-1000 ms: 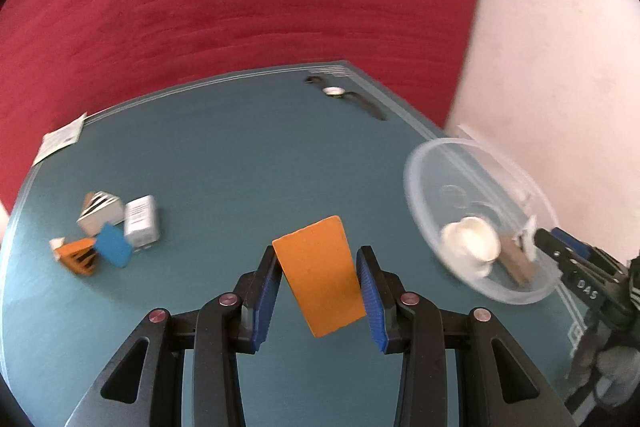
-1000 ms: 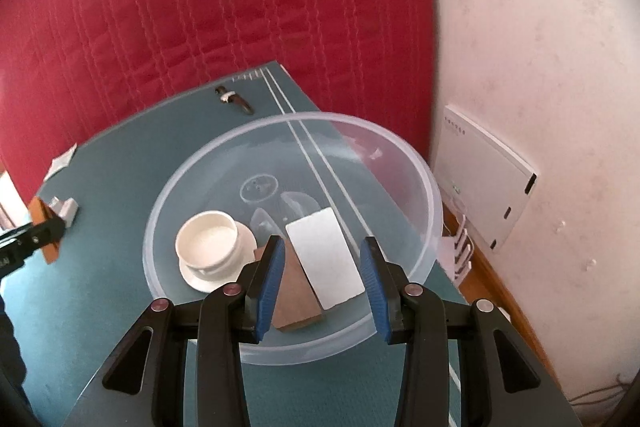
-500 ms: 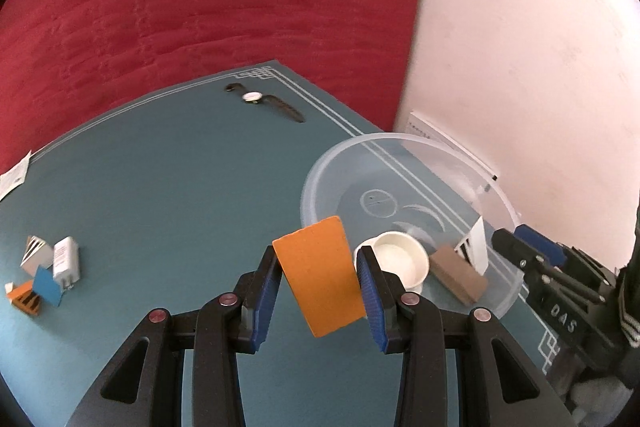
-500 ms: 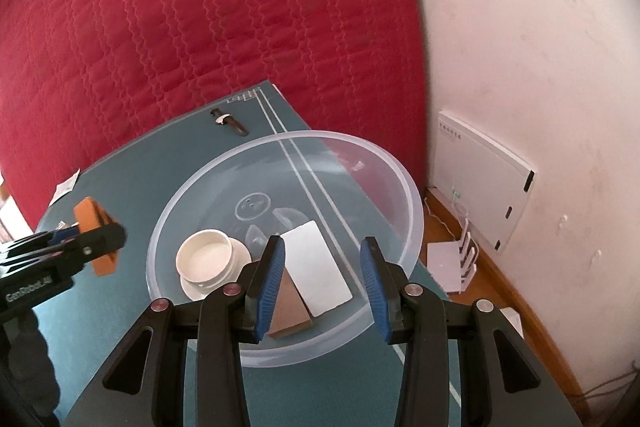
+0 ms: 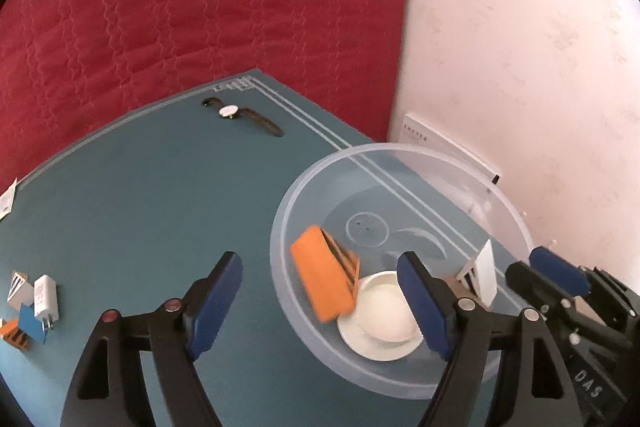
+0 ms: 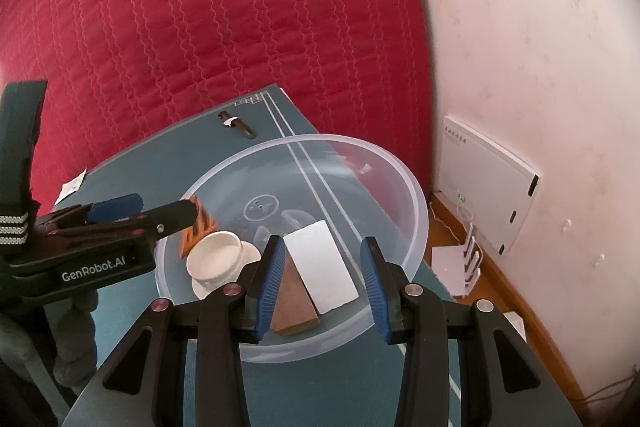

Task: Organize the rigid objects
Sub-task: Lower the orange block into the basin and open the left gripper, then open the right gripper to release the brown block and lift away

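The left tongs (image 5: 320, 303) are wide open above the clear bowl (image 5: 508, 211), and the orange box (image 5: 322, 283) is loose inside it, tilted against the white cup (image 5: 386, 313). The right tongs (image 6: 322, 281) are open too, holding nothing. This looks like the drop-off step. Next, the left tongs likely go for the small things (image 5: 30, 307) on the tabletop (image 5: 152, 195).
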`<state>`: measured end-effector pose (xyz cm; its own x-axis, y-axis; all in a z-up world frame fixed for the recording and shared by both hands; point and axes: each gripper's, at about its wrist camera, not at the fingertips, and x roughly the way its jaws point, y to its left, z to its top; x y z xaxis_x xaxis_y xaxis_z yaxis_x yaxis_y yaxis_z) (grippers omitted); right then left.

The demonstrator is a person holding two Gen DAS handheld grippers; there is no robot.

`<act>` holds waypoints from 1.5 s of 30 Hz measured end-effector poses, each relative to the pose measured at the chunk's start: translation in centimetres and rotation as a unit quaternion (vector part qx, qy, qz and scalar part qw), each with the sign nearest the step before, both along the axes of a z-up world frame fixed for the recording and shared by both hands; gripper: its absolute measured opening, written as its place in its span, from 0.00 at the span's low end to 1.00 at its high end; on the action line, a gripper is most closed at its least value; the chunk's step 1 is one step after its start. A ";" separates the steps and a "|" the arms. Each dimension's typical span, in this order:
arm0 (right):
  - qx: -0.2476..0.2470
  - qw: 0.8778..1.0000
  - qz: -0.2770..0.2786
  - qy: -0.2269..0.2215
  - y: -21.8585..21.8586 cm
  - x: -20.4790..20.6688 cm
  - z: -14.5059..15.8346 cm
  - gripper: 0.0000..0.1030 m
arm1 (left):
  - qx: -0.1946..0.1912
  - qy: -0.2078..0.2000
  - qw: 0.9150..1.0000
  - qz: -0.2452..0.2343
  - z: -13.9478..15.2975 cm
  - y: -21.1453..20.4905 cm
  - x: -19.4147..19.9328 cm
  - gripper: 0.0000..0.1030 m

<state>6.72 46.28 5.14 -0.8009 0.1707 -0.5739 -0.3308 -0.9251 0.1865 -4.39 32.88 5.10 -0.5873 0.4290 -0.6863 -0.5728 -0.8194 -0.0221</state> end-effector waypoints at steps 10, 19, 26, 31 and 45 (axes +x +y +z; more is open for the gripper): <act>0.004 1.000 0.002 -0.004 -0.3 0.0 -0.1 0.40 | -0.025 0.011 0.999 0.026 -1.0 -1.0 0.1 0.81; 0.007 1.000 0.003 -0.007 -0.8 0.1 -0.2 0.40 | -0.035 0.006 0.998 0.047 -1.5 -1.7 0.0 0.87; 0.009 1.000 0.006 -0.012 -1.1 0.0 -0.5 0.41 | -0.038 0.013 0.997 0.067 -1.3 -2.7 0.4 0.99; 0.013 1.000 0.008 -0.012 -1.5 0.1 -0.5 0.44 | -0.039 0.011 0.996 0.081 -1.3 -3.6 0.3 0.99; 0.024 0.999 0.025 -0.011 -3.5 0.2 -0.3 0.44 | -0.045 0.028 0.993 0.106 -0.5 -6.0 0.9 0.99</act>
